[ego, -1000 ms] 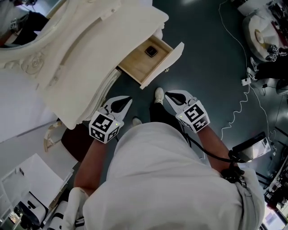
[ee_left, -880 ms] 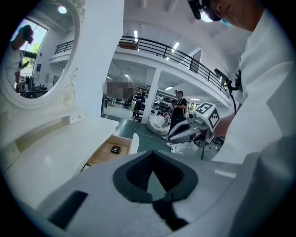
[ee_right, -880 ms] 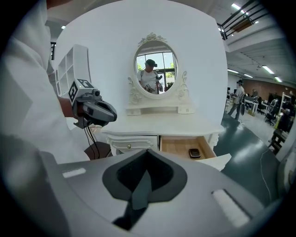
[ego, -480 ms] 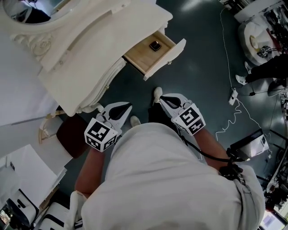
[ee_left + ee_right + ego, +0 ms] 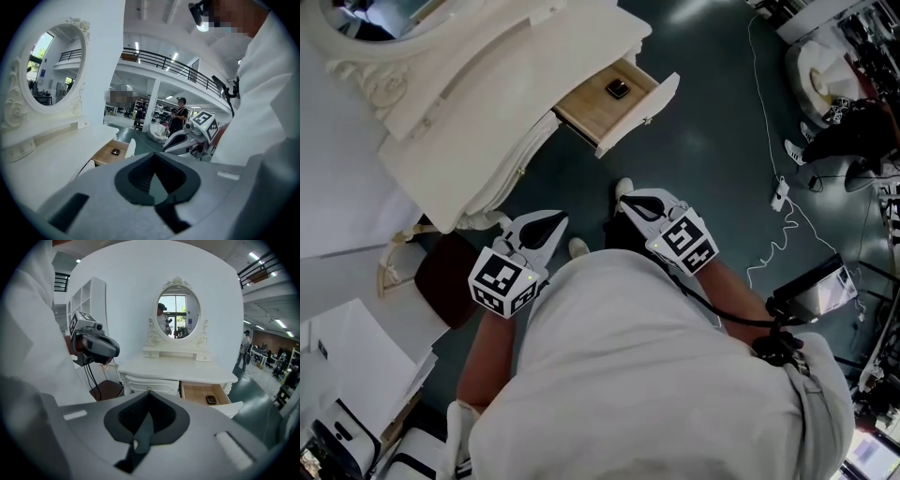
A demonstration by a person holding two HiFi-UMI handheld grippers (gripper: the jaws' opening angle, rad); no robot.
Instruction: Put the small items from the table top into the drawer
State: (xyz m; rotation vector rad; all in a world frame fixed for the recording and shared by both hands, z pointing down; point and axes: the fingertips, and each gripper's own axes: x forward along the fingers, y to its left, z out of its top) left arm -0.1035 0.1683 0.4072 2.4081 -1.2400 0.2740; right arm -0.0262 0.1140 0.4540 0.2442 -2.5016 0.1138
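The white dressing table (image 5: 487,103) has one wooden drawer (image 5: 592,111) pulled open, and a small dark item (image 5: 618,89) lies in it. In both gripper views the drawer (image 5: 199,397) and the item (image 5: 115,151) show ahead. No small items show on the table top (image 5: 173,366). My left gripper (image 5: 555,221) is shut and empty, held close to my body, short of the table's front. Beside it on the right, my right gripper (image 5: 628,202) is also shut and empty. Both point toward the table.
An oval mirror (image 5: 177,310) stands on the table's back. A dark brown stool (image 5: 450,277) sits at the table's left end. White cables (image 5: 787,216) trail over the dark floor at the right. My shoes (image 5: 623,192) show under the grippers. People stand far off in the hall.
Both grippers have drifted slightly left and up in the head view, staying shut. The drawer and the item in it have not moved.
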